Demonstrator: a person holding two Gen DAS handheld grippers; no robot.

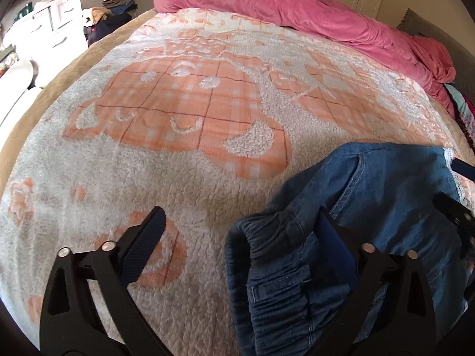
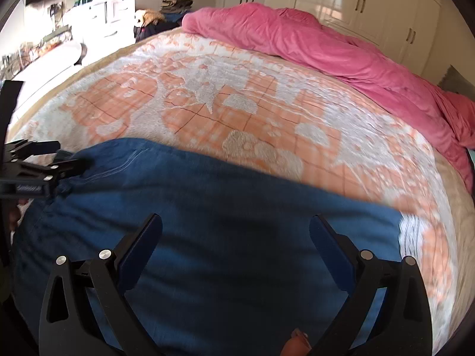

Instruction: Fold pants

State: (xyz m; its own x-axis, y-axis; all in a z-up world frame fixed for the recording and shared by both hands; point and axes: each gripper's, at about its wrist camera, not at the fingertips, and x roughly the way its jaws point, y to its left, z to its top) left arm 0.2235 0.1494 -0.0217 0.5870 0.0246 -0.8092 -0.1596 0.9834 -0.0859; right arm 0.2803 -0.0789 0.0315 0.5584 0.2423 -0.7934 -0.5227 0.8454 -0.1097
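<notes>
The blue denim pants [image 2: 207,237] are lying spread on the bed's orange-and-white blanket [image 1: 178,103]. The left gripper [image 1: 240,231] is hovering wide apart at the elastic waistband [image 1: 267,267], pads not pressing cloth. The right gripper [image 2: 236,231] is hanging spread over the pant fabric, holding nothing. A pink duvet [image 2: 326,50] is lying bunched along the bed's far side.

Sunlit bedroom: bed [image 1: 184,160], white wardrobes [image 2: 356,3], drawers [image 1: 56,26].

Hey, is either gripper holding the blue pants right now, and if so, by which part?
Neither. The left gripper is open beside the waistband of the blue pants; the right gripper hangs open over the cloth, pads not pressing it.
</notes>
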